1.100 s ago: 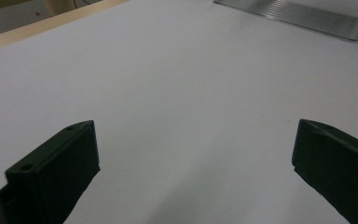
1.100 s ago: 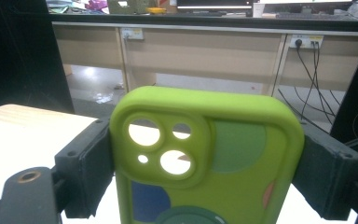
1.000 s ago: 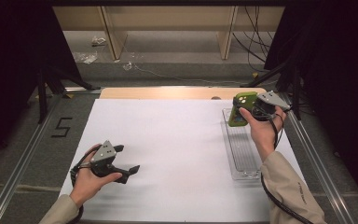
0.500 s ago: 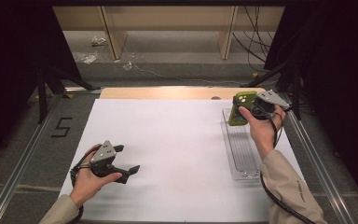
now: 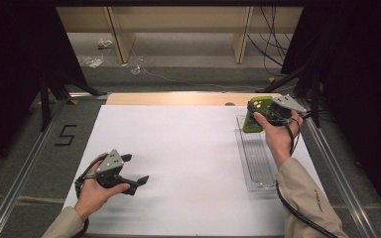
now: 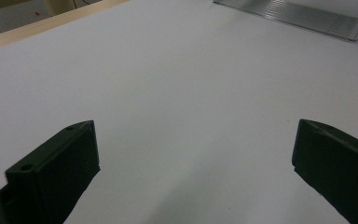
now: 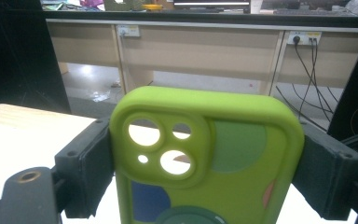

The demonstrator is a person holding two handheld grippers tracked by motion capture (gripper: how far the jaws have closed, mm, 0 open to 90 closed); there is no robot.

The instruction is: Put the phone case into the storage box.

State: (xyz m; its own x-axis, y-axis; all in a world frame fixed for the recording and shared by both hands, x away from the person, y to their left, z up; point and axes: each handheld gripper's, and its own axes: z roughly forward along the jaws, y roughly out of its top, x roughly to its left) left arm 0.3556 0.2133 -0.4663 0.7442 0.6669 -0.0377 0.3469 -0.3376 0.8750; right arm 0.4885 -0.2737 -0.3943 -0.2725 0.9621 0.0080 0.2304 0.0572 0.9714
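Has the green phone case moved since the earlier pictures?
No. In the high view, the green phone case, held in the right gripper, stays above the far end of the clear tray, as before.

The phone case point(image 7: 207, 163) is lime green, patterned with darker green, blue and salmon-pink patches, and its camera cut-outs show white through. Both the left gripper point(image 5: 131, 173) and the right gripper point(image 5: 263, 116) are black, each topped by a grey plate, and a beige sleeve point(image 5: 305, 201) covers the right forearm. The table point(image 5: 178, 148) is white with a pale wood edge at the far side, the tray point(image 5: 255, 163) is clear and ribbed, and the floor point(image 5: 34, 158) is grey with a black "5" painted on it.
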